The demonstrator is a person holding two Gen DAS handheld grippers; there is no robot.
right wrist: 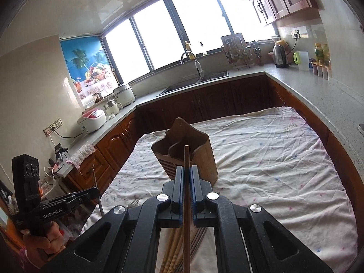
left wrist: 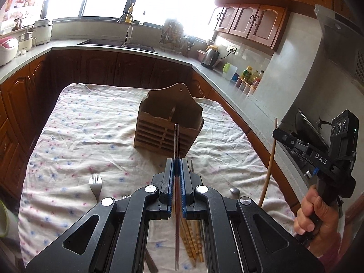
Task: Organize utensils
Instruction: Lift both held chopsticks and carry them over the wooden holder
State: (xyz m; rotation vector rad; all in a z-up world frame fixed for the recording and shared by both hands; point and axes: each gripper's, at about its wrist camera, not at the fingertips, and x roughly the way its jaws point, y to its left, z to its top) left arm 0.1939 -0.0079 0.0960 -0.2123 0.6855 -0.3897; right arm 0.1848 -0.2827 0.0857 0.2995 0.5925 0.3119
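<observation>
A wooden utensil holder [left wrist: 169,125] with slatted front and two compartments stands on the cloth-covered table [left wrist: 91,122]; it also shows in the right wrist view [right wrist: 193,157]. My left gripper [left wrist: 176,161] is shut on a metal chopstick [left wrist: 176,141], held above the table in front of the holder. My right gripper [right wrist: 187,169] is shut on a wooden chopstick [right wrist: 187,157], raised near the holder; it shows at the right of the left wrist view [left wrist: 276,134]. Wooden chopsticks [left wrist: 192,243] and metal ones [right wrist: 200,238] lie below the grippers.
A fork [left wrist: 95,183] and a spoon [left wrist: 234,191] lie on the floral cloth near the front. Kitchen counters [left wrist: 232,77] surround the table, with a sink [left wrist: 118,43], kettle [left wrist: 210,56], rice cookers [right wrist: 92,119] and a dish rack [right wrist: 238,54].
</observation>
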